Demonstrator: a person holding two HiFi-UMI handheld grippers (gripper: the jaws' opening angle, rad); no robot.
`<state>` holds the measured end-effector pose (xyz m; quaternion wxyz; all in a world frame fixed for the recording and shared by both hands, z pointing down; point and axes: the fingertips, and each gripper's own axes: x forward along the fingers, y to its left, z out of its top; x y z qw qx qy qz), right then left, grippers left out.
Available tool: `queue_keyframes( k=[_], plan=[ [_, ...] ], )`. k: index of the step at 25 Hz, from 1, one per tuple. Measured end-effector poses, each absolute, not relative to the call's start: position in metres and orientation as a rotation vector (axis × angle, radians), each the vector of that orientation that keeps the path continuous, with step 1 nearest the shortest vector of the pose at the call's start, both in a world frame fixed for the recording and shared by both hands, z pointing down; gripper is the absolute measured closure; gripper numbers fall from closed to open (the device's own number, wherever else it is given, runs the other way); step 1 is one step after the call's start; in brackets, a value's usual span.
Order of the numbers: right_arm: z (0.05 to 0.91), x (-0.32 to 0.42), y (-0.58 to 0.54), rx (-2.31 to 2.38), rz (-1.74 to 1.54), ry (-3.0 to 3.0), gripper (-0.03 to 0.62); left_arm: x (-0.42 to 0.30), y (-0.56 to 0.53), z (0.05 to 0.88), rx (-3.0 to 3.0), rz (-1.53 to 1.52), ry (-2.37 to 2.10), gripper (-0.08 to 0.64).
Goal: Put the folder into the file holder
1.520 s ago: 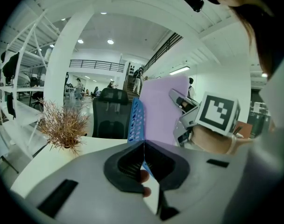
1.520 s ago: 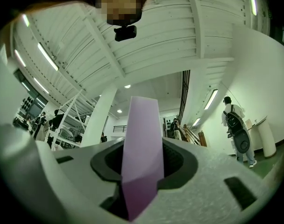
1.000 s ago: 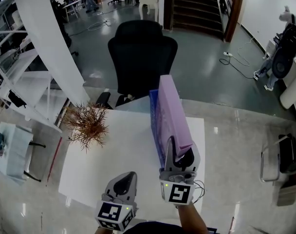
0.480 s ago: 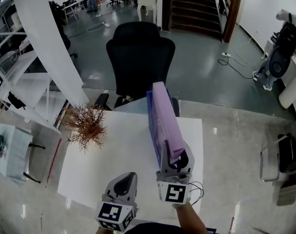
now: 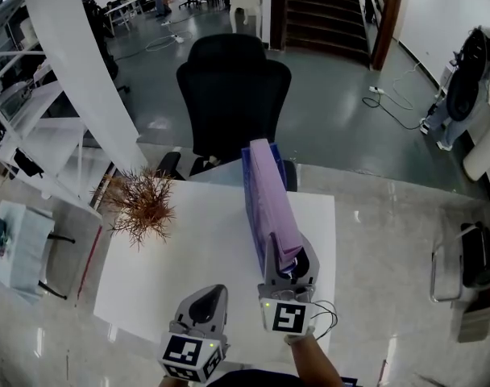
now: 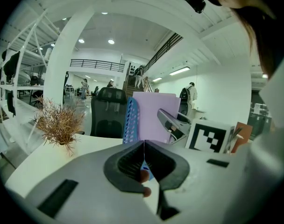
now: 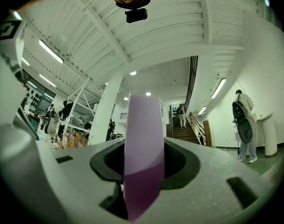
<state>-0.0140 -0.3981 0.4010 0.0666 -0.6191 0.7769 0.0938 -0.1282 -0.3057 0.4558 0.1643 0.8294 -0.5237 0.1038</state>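
Over the table (image 5: 188, 248), as the head view gives it, my right gripper (image 5: 288, 258) is clamped on the near end of the purple folder (image 5: 271, 196). The folder stands on edge, its long axis running straight away from me toward the black chair (image 5: 233, 95). The blue file holder (image 5: 247, 176) stands lengthwise along the same line, its wall touching the folder's left face, so I judge the folder to be lined up with the slot and partly down in it. How deep it sits I cannot tell from above. My left gripper (image 5: 205, 301) hangs nearer to me and well apart from both, with the dried plant (image 5: 140, 204) off to its far left. From the left gripper view, my left gripper (image 6: 143, 146) has its jaws together on nothing. Beyond it the holder's perforated blue side (image 6: 129, 120) stands just in front of the folder (image 6: 153, 115), whose top rises above that wall, with the right gripper (image 6: 172, 122) at its near edge. I see nothing else in the holder. From the right gripper view, the folder (image 7: 143, 139) fills the gap between my jaws, which press on it from both sides, its edge pointing ahead and somewhat upward. The next move, I reckon, is to lower it along that axis before I let go.
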Motion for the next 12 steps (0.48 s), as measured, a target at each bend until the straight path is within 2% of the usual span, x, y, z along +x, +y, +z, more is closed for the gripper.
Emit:
queue_keyframes(
  k=[12],
  plan=[
    [0.405,-0.011,-0.397,-1.847,0.287,2.378,0.436,-0.116,-0.295,0.456,2.322,0.293,-1.503,0.554]
  ],
)
